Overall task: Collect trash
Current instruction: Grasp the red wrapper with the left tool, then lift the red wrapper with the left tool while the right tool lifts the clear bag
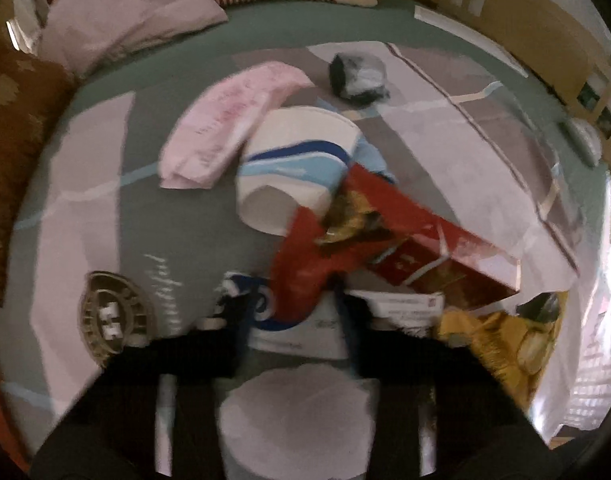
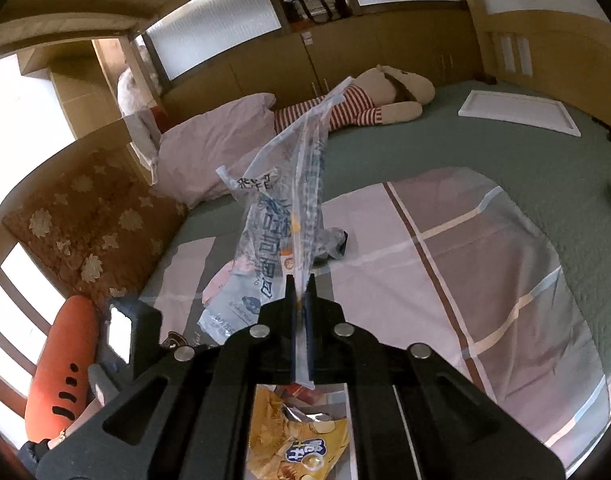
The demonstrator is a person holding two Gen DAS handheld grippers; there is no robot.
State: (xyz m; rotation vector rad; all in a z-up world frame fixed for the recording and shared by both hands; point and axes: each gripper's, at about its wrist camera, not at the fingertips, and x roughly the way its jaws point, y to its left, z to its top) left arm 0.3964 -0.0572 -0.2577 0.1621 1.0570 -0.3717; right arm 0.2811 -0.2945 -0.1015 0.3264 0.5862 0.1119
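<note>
In the right wrist view my right gripper (image 2: 300, 285) is shut on a clear plastic bag with blue print (image 2: 281, 216), which hangs lifted above the bed. A yellow chip bag (image 2: 301, 444) lies below it. In the blurred left wrist view my left gripper (image 1: 291, 312) points down at a trash pile. A red wrapper (image 1: 301, 272) and a white pack with a blue swirl (image 1: 301, 332) lie between its fingers, which stand partly apart. Whether the pads press on either I cannot tell. Beside them are a red carton (image 1: 445, 248), a blue-striped paper cup (image 1: 297, 168), a pink packet (image 1: 229, 124) and the chip bag (image 1: 501, 344).
All of this lies on a patchwork quilt (image 2: 465, 264) over a green bed. A dark crumpled bag (image 1: 357, 76) lies further back. Pillows (image 2: 209, 148), a striped plush toy (image 2: 361, 104), a carrot cushion (image 2: 61, 360) and a white frame (image 2: 521, 112) ring the bed. Wooden cabinets stand behind.
</note>
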